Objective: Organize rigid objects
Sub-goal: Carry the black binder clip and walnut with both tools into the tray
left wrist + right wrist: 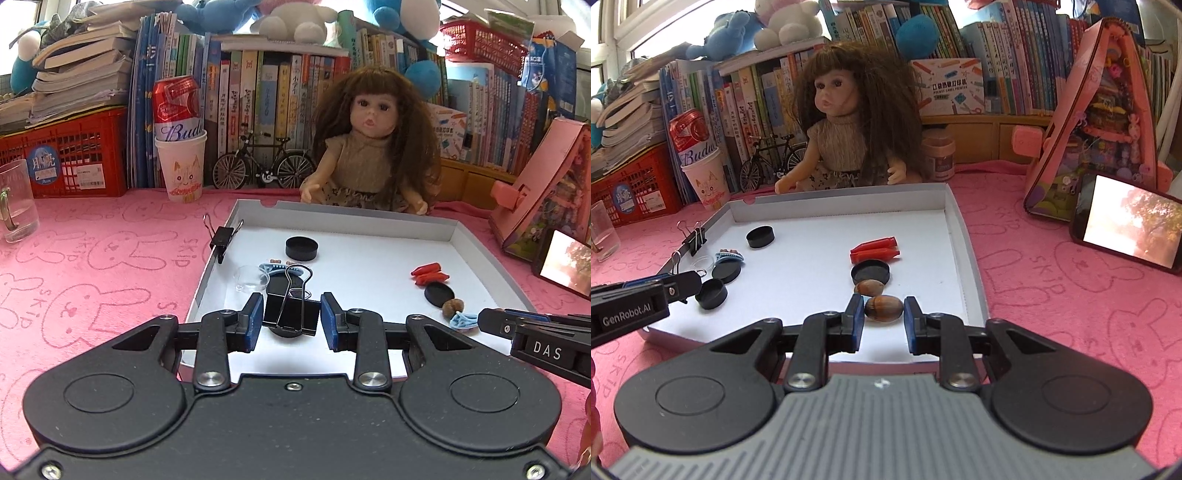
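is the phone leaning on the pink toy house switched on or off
On. The phone shows a bright picture of a tree on its screen, visible in both wrist views, as it leans against the pink toy house.
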The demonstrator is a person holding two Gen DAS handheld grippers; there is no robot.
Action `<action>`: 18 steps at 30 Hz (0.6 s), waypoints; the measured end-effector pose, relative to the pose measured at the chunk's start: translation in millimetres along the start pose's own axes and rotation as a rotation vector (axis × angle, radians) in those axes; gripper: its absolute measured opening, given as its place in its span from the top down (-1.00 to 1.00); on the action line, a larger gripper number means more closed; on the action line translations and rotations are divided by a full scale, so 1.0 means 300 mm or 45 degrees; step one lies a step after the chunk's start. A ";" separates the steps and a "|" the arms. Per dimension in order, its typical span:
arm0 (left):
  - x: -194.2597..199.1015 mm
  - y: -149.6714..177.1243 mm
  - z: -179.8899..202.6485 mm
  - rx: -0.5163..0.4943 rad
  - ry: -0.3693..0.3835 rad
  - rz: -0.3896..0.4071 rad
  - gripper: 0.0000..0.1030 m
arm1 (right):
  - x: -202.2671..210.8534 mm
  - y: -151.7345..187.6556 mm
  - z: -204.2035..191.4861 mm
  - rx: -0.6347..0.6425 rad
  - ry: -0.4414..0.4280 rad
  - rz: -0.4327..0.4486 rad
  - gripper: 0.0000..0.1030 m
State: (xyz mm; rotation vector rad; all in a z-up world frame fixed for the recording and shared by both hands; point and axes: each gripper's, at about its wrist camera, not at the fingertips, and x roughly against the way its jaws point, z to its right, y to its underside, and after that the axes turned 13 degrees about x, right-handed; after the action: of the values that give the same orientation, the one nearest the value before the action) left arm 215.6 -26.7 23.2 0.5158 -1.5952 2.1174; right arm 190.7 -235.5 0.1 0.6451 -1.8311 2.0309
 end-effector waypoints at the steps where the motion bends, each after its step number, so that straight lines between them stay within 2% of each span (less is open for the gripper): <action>1: -0.007 0.000 0.001 0.000 -0.003 -0.005 0.39 | -0.006 0.000 0.001 -0.002 -0.002 -0.005 0.47; 18: -0.083 0.005 0.012 -0.005 -0.043 -0.043 0.39 | -0.070 0.001 0.002 -0.015 0.012 -0.056 0.46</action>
State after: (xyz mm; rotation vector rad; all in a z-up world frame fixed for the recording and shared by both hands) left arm 235.6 -33.5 9.6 0.5764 -1.5970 2.0911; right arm 208.2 -235.0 -11.3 0.6659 -1.8061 1.9902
